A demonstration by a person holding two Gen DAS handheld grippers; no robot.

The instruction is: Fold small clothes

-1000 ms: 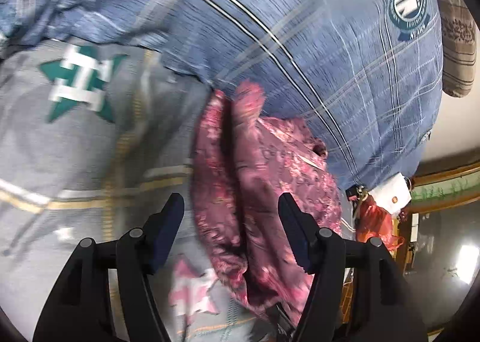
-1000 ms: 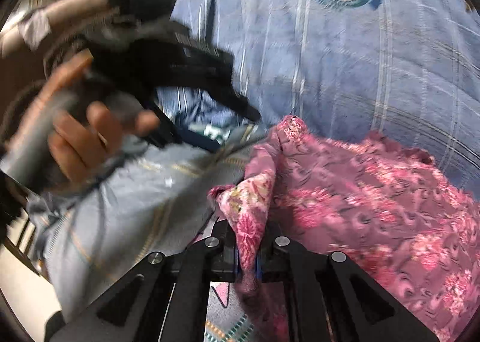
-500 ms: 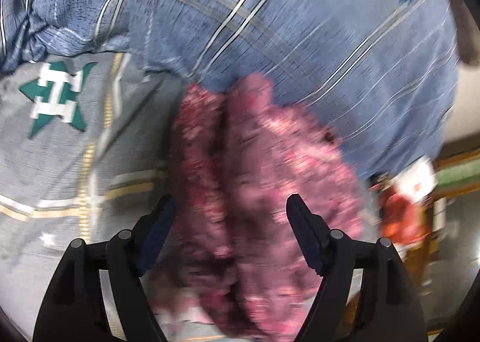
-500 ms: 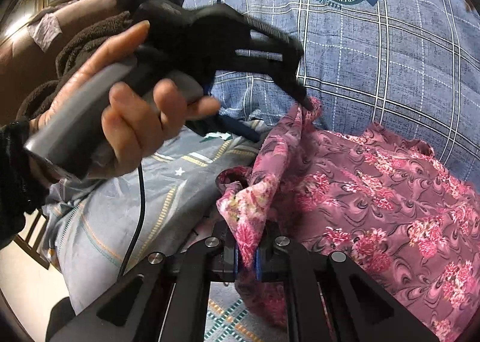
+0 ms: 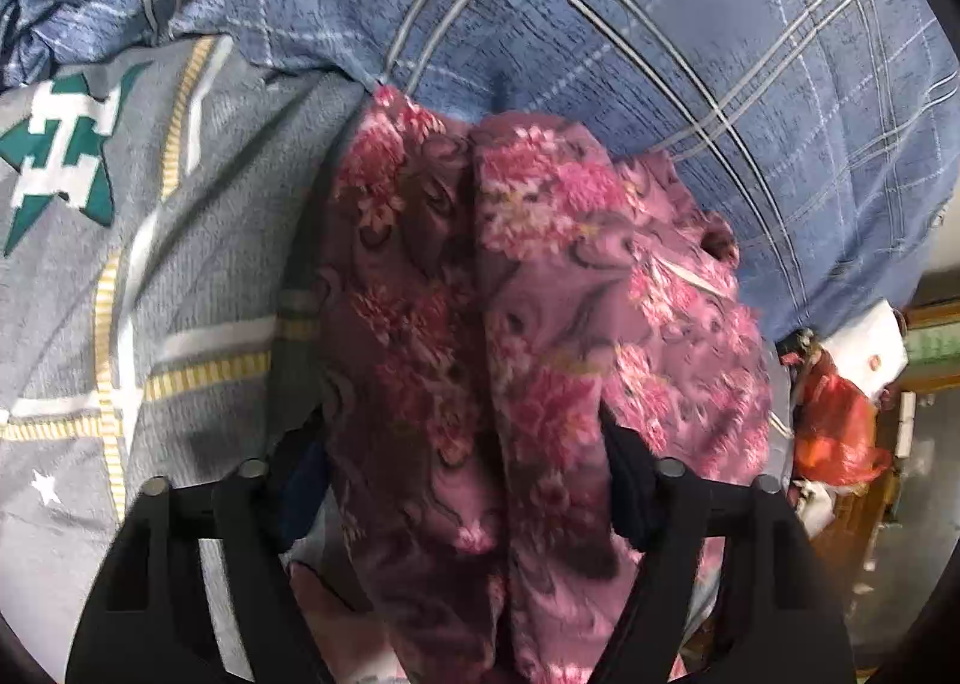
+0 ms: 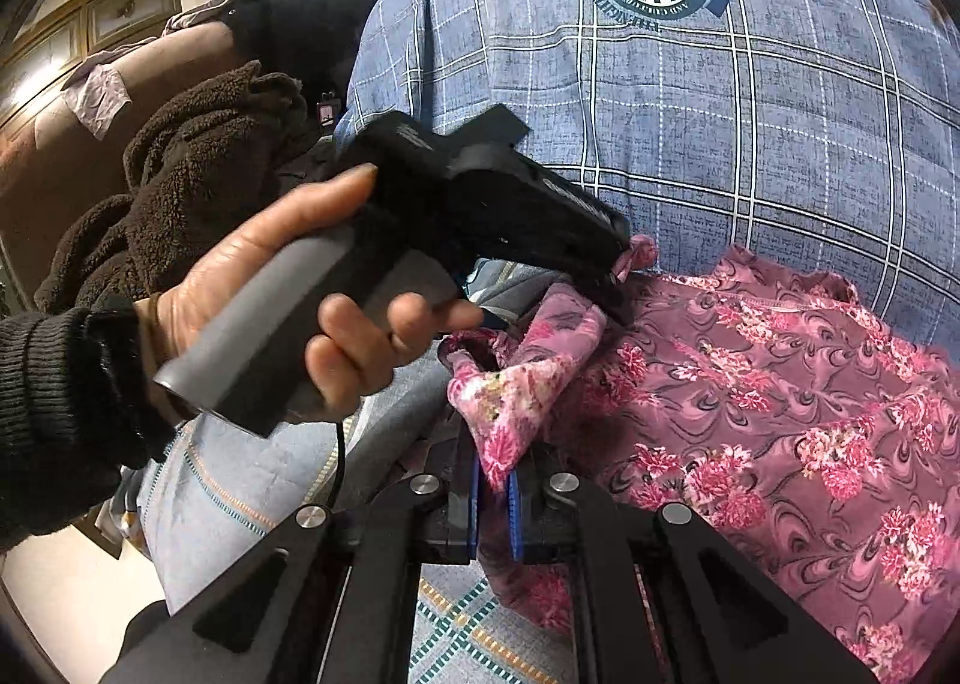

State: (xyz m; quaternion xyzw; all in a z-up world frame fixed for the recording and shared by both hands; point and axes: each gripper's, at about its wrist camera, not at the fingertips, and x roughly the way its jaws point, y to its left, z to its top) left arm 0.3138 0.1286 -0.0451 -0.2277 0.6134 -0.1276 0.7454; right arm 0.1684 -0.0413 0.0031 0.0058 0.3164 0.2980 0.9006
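Observation:
A pink floral garment (image 5: 540, 336) lies bunched on a bed. In the left wrist view it fills the gap between the wide-spread fingers of my left gripper (image 5: 462, 480), which stands open around its folds. In the right wrist view my right gripper (image 6: 495, 498) is shut on a corner of the same garment (image 6: 780, 414) and holds it up. The left gripper (image 6: 618, 276) also shows there, hand-held, its tips at another raised edge of the cloth.
A blue plaid quilt (image 6: 750, 102) with a round crest lies behind the garment. A grey bedsheet (image 5: 180, 264) with green stars is to the left. A brown fleece (image 6: 180, 174) sits on a chair at far left. An orange bag (image 5: 834, 426) lies right of the bed.
My left gripper has moved forward onto the garment, so the cloth now sits between its open fingers. The right gripper has kept its hold on the corner.

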